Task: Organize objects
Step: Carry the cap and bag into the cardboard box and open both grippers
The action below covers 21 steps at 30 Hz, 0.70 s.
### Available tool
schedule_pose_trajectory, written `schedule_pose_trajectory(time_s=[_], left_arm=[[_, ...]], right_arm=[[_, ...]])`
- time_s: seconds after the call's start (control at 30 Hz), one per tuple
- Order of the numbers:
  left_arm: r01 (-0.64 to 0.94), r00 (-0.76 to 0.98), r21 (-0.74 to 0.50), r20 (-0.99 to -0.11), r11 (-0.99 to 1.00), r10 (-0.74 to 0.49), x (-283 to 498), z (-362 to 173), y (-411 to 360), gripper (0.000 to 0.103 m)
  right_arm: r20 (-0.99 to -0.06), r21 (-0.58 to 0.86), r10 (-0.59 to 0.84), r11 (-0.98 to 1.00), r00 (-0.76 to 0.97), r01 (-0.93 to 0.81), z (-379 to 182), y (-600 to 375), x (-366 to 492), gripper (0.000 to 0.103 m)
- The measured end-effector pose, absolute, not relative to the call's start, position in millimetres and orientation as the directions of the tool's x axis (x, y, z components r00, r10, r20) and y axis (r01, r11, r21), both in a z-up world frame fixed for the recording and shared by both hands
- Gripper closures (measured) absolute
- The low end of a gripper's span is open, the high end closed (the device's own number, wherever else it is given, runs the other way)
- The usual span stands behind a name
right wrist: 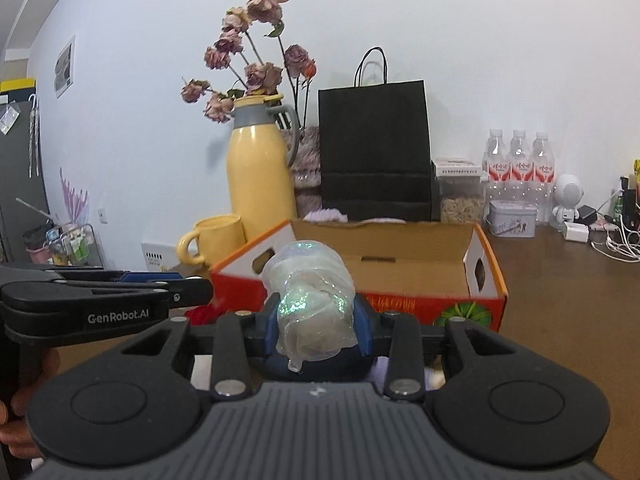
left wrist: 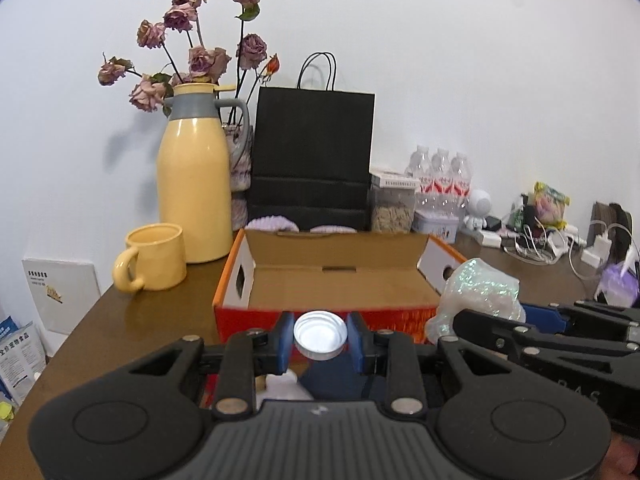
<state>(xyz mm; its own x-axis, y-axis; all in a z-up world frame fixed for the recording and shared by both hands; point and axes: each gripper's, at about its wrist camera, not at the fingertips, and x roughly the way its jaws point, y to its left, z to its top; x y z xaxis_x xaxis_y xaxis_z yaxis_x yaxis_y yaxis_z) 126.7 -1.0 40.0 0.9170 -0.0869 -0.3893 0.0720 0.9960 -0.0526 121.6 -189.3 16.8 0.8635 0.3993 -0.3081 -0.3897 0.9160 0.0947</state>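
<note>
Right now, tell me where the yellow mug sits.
In the left wrist view the yellow mug stands on the brown table, left of the orange cardboard box and directly in front of the yellow thermos jug.

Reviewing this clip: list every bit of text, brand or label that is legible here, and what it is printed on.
"GenRobot.AI": on the side of the left tongs, in the right wrist view.
"A S": end of a faint word on the right tongs, rest unreadable.
Red labels on the water bottles: blurred.
Booklets beside the table: Chinese print, too small.
Tin and clear container: illegible.
</note>
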Motion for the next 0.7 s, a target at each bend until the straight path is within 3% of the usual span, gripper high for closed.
schedule_pose_trajectory(time_s=[0.37,0.7], left_arm=[[0.032,0.928,-0.056,-0.369,0.998,-0.051,202,63,-8,0.076],[0.024,0.888,-0.04,-0.457,0.999,-0.04,286,54,-12,0.076]], right_arm=[[-0.324,0.097,0.396,0.917,0.859,-0.386,25,-187,195,0.066],[-0.427,0.098,0.331,0.942,0.842,-0.321,17,-187,278,0.066]])
